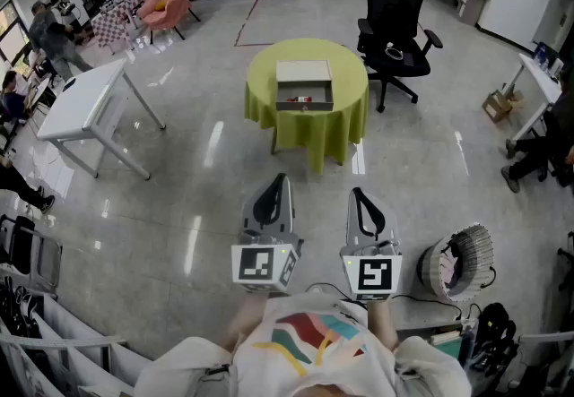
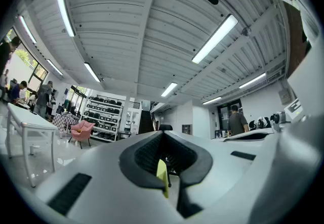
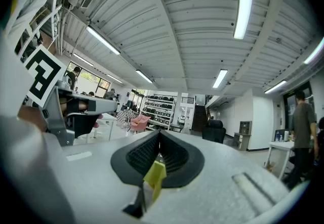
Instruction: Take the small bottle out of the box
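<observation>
I am at the very start: nothing has been reached for yet. The box [image 1: 304, 84] sits open on the round surface [image 1: 348, 73] with the yellow-green cloth, in the upper middle of the head view, well apart from me. What I take to be the small bottle [image 1: 303, 100] lies inside it along the box's lower edge in the frame, a small reddish shape too tiny to make out in detail.

My left gripper [image 1: 280, 180] and my right gripper [image 1: 358, 194] hang side by side in the lower middle of the frame, close to my body and pointing toward the surface across bare floor. The next move, as I judge it, is to walk up to the surface, spread one pair of jaws and bring it down over the bottle from above the box's open top.

Both pairs of jaws are closed together with nothing between them. In the left gripper view [image 2: 162, 137] the ribbed black pads meet at a seam, and the right gripper view [image 3: 159, 137] shows the same. They touch nothing.
</observation>
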